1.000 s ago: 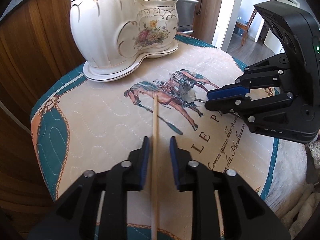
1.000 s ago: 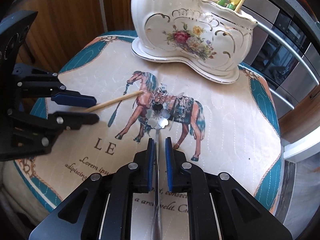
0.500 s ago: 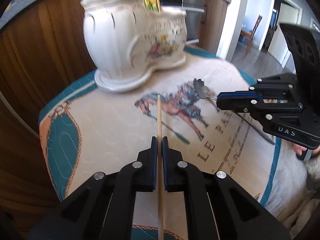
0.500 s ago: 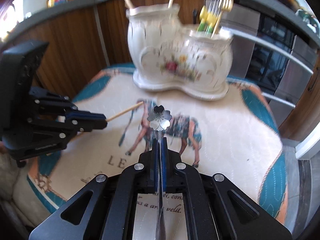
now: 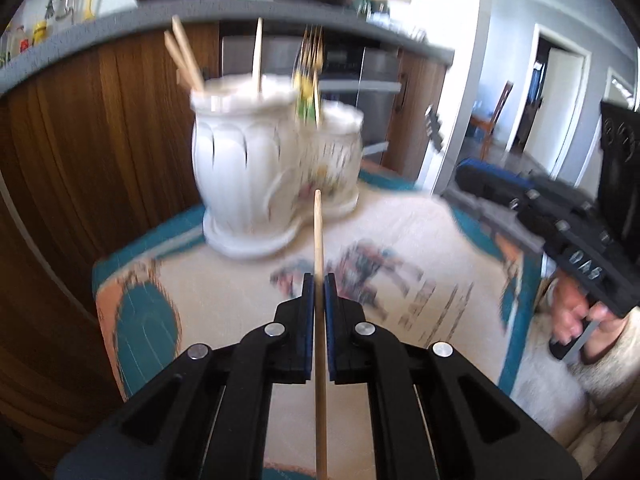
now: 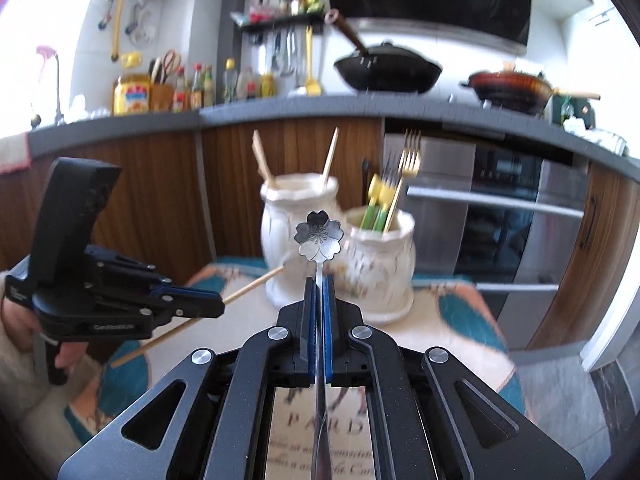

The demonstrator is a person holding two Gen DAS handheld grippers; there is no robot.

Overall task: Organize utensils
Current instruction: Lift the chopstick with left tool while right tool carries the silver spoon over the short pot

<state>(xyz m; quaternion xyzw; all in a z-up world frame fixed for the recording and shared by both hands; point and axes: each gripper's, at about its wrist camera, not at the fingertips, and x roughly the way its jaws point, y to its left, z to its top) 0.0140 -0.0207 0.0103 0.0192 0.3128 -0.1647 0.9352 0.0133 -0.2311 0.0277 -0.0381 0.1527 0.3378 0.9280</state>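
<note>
Both jaws are clamped tight, each on one utensil: the left gripper [image 5: 316,280] pinches a chopstick [image 5: 318,240] and the right gripper [image 6: 319,280] pinches a spoon [image 6: 319,236] with a flower-shaped bowl. Beneath them lies the worktop, covered by a cloth [image 6: 460,312] with a teal border, a printed horse and lettering. At its far side stands a white holder [image 6: 376,264] with two pots joined on one base. The taller pot has chopsticks [image 6: 330,156] sticking up from it, and the lower pot holds forks [image 6: 410,156] and some green-and-yellow handled pieces. Both held utensils are up off the cloth and point toward the holder, the chopstick tip just short of the gap between the two pots, the spoon's flower end in front of the same gap. A hand [image 5: 576,316] grips the right gripper's handle; another hand [image 6: 24,320] grips the left one's. Behind are wooden cabinet fronts [image 6: 152,200], an oven [image 6: 516,216] and pans [image 6: 388,68] on the counter.
</note>
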